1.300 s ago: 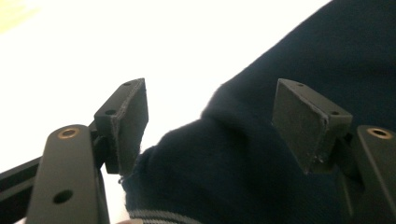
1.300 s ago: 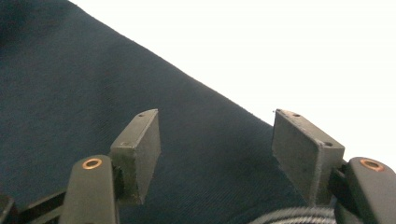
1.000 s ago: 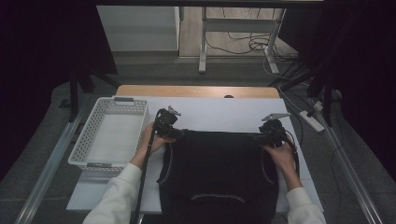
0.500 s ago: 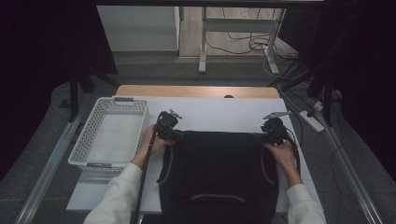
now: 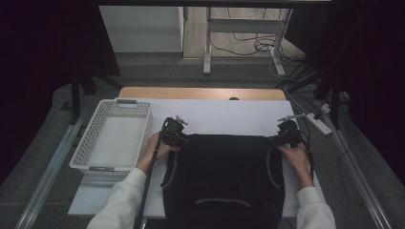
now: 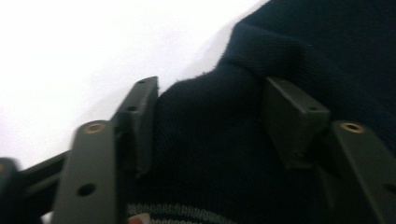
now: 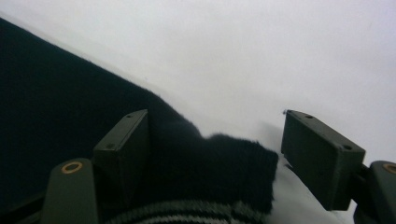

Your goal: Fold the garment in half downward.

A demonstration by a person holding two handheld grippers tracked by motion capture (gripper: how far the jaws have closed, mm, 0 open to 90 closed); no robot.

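Note:
A dark navy knitted garment [image 5: 224,167] with grey striped trim lies flat on the white table [image 5: 229,117], its lower edge hanging over the near side. My left gripper [image 5: 178,135] rests at the garment's far left corner. In the left gripper view, my left gripper [image 6: 212,86] has its jaws spread wide, and a bunch of the fabric [image 6: 210,140] fills the space between them. My right gripper [image 5: 285,136] rests at the far right corner. In the right gripper view, my right gripper [image 7: 215,116] is open, and the corner of the fabric [image 7: 224,163] lies against one jaw, clear of the other.
A white plastic basket [image 5: 95,131] stands empty on the table's left side, close to my left hand. A power strip [image 5: 317,123] and cables lie off the table's right edge. Bare white table stretches beyond the garment to a wooden strip [image 5: 200,93].
Both grippers have crept slightly toward the near side along the garment's far corners. The garment lies much as before.

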